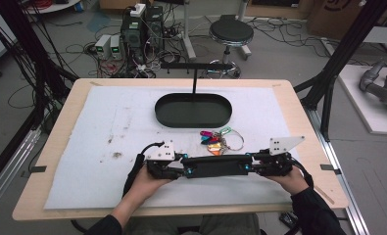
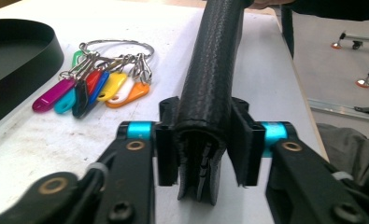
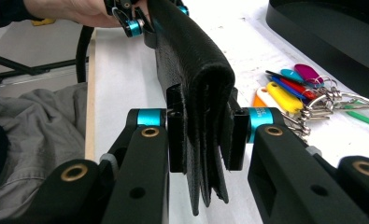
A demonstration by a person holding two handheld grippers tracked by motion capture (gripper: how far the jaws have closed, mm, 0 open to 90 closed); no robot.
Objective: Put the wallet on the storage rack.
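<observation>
Table [image 1: 299, 105]: wooden, covered by stained white mat [image 1: 108, 127].
Floor: cables, stool [image 1: 230, 33].
Left gripper [image 1: 183, 170]: clamped on black leather wallet [image 1: 215, 165].
Right gripper [image 1: 250, 168]: clamped on its other end.

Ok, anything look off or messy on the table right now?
Only small things: brown specks and smudges soil the white mat left of centre. The black wallet is held level between both grippers, and the key tags lie bunched beside the black tray, not in it.
</observation>
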